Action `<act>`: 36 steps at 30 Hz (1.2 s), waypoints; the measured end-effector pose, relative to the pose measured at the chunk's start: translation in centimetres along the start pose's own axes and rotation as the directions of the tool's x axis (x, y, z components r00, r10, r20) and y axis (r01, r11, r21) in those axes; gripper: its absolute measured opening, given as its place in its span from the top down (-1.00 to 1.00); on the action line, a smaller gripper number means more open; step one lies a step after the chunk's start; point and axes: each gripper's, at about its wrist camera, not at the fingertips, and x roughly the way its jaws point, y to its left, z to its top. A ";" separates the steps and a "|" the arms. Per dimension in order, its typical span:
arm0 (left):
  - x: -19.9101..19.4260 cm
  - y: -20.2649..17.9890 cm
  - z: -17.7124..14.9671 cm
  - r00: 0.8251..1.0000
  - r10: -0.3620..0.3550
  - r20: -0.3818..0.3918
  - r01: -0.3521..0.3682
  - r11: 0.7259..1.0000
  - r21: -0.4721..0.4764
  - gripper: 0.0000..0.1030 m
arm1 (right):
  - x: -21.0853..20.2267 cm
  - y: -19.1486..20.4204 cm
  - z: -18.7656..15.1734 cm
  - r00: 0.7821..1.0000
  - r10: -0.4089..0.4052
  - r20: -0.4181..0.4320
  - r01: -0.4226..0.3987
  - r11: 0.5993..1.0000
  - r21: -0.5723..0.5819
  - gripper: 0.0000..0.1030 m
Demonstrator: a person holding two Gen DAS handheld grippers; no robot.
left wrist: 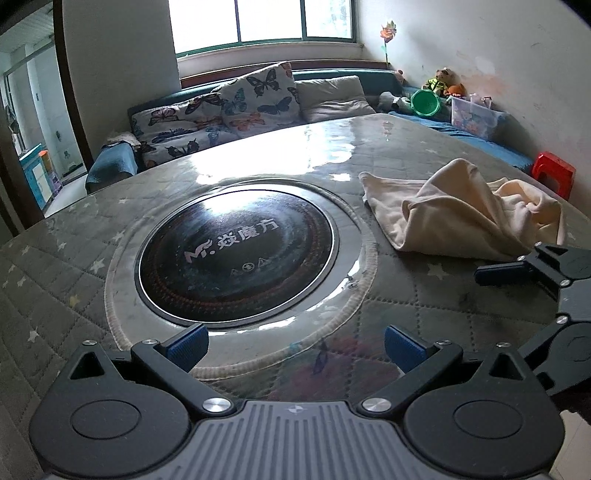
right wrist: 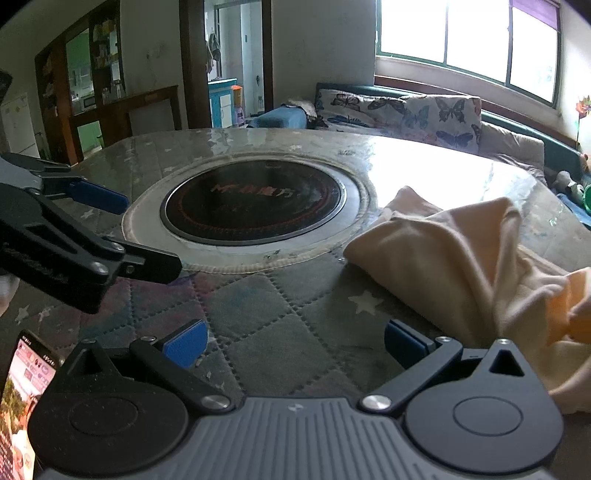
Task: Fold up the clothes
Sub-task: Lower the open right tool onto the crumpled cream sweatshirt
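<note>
- Landmark: round black cooktop (left wrist: 238,249) set flush in the middle of the quilted, star-patterned table (left wrist: 55,266); a clear glossy sheet covers the tabletop.
- Cream cloth (left wrist: 461,210) lies crumpled on the table to the right of the cooktop, well clear of its metal rim. One flat corner points toward the cooktop; the rest bunches into raised folds on the side away from it.
- Left gripper (left wrist: 295,345) hovers over the near edge of the cooktop ring, fingers spread wide, nothing between the blue pads (left wrist: 188,347). Apart from the cloth.
- Right gripper (right wrist: 295,345) sits over bare quilt, on the near side of the cooktop and to its right, fingers spread wide and empty. Its right pad (right wrist: 404,345) is just beside the near edge of the cloth; whether it touches cannot be told.
- In the right wrist view the left gripper's fingers appear on the left of the cooktop, also apart.
- Phone (right wrist: 22,398) with a lit screen lies at the table's near edge, left of the cooktop.
- Beyond the cooktop: butterfly-print cushions (left wrist: 221,107) on a bench under the window (left wrist: 262,22).
- Red stool (left wrist: 554,173) stands past the cloth, off the table, on the far right of the cooktop.
</note>
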 end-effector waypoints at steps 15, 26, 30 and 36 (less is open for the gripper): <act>-1.1 -2.9 0.6 1.000 -0.012 0.026 0.010 0.997 0.071 -1.00 | -3.7 -1.1 -0.8 0.998 -0.057 0.018 0.057 0.998 -0.001 -0.99; -0.5 -4.1 1.3 0.999 -0.033 0.010 0.032 0.993 0.112 -1.00 | -4.9 -2.3 -0.6 0.996 -0.084 0.040 0.083 0.996 0.009 -0.92; -0.4 -4.4 1.8 0.999 -0.032 0.007 0.031 0.989 0.145 -1.00 | -4.9 -2.9 -0.5 0.995 -0.089 0.032 0.089 0.996 0.025 -0.87; 0.1 -5.1 2.6 0.999 -0.045 0.014 0.042 0.985 0.167 -1.00 | -4.9 -3.6 -0.5 0.994 -0.104 0.033 0.102 0.994 0.047 -0.81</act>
